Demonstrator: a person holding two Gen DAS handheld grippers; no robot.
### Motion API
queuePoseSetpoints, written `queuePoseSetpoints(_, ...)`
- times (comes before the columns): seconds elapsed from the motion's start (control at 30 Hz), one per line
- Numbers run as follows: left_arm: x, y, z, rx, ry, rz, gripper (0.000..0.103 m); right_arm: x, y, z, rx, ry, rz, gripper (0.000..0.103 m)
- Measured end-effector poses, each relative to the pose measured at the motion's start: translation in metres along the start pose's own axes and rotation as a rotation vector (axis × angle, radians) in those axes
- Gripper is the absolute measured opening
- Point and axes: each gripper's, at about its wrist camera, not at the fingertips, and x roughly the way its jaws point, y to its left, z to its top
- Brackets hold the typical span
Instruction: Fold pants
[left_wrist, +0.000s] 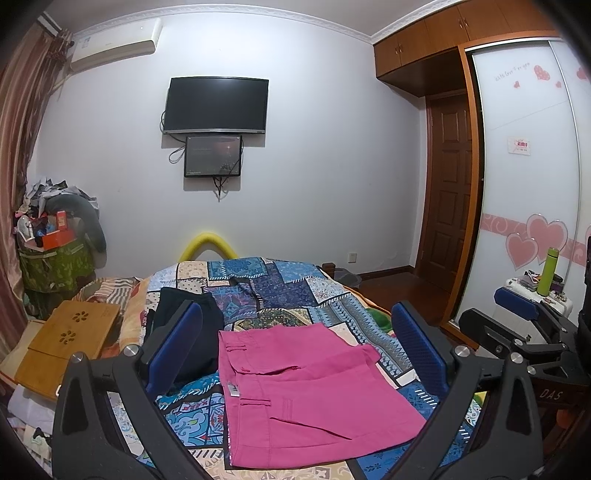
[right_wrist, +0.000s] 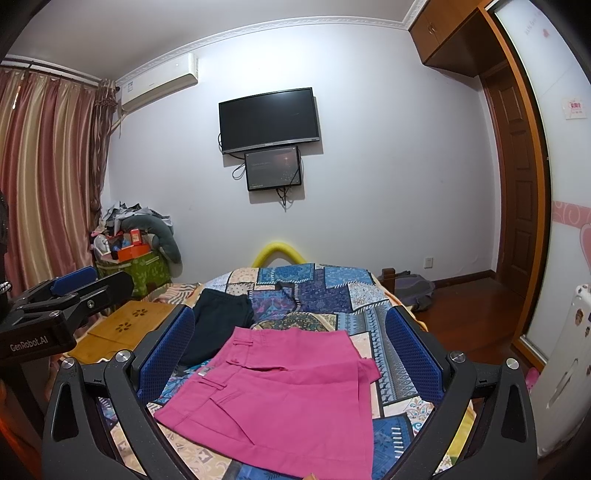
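Patchwork bedspread (left_wrist: 288, 291), folded pink pants (left_wrist: 314, 391) flat, waistband left

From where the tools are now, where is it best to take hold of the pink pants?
Probably grip the pink pants at the hem corner where layers overlap, with the right tool coming from the right. That edge lies free on the bedspread; the waistband side sits beside dark clothing.

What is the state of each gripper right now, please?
Left gripper: open, holding nothing, above the pink pants.
Right gripper: open, holding nothing, above the same pants.
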Motion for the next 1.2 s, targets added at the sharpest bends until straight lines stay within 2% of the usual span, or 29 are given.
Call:
queuePoseSetpoints(0.4,-0.001,-0.003,0.001,0.007,0.001,0.006,0.103,0.001,0.0,0.0,0.005,0.003,0.001,0.103)
queuePoseSetpoints(0.63,0.013,-0.001,0.0,0.005,0.02,0.041,0.103,0.009,-0.003,-0.003,0.006,0.022,-0.004,0.103)
queuePoseSetpoints(0.87,0.059,0.01,-0.009,0.009,0.129,0.025,0.103,0.035,-0.008,-0.013,-0.013,0.107,-0.003,0.103)
queuePoseSetpoints(1.2,0.143,0.032,-0.044,0.02,0.326,0.037,0.103,0.08,-0.037,-0.041,-0.006,0.233,-0.022,0.103)
